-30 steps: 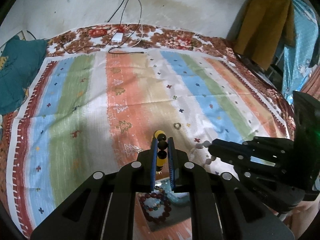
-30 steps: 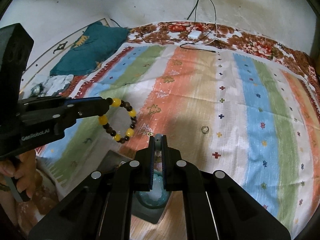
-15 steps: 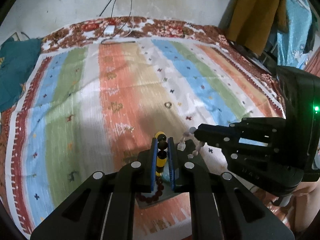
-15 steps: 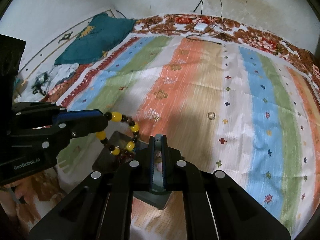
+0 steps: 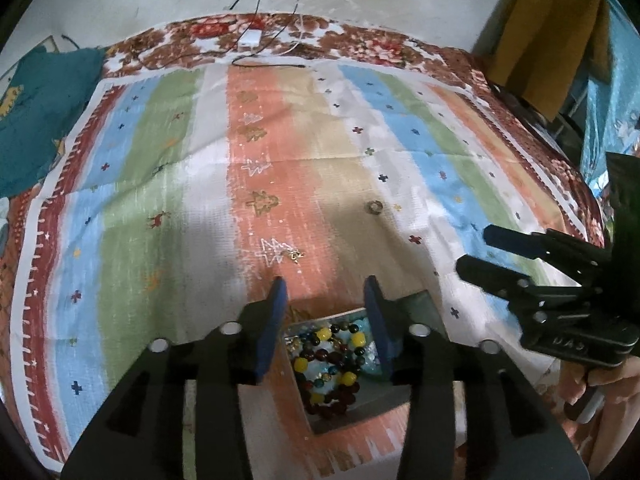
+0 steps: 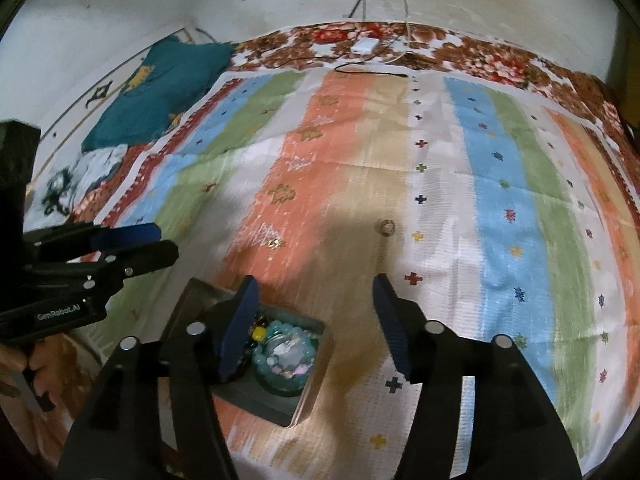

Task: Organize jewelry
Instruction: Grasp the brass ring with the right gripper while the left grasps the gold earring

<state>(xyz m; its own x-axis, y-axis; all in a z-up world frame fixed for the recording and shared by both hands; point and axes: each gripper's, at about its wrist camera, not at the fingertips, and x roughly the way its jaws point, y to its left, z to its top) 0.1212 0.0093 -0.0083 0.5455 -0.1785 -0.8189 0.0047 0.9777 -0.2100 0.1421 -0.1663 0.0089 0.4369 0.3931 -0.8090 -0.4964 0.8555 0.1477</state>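
1. The left hand-held gripper (image 5: 325,294) stood wide open and empty above the tray (image 5: 416,306) on the bed (image 5: 168,184).
2. The right hand-held gripper (image 6: 316,294) was likewise spread wide, holding nothing.
3. The bracelets (image 5: 332,354) lay heaped inside the tray.
4. A ring (image 5: 375,207) sat well apart on the bed; a small gold piece (image 5: 296,255) lay nearer.
5. The ring looked light, hard and slippery, probably best pinched across its band.
6. Nothing blocked either; soft bedding might let them sink.
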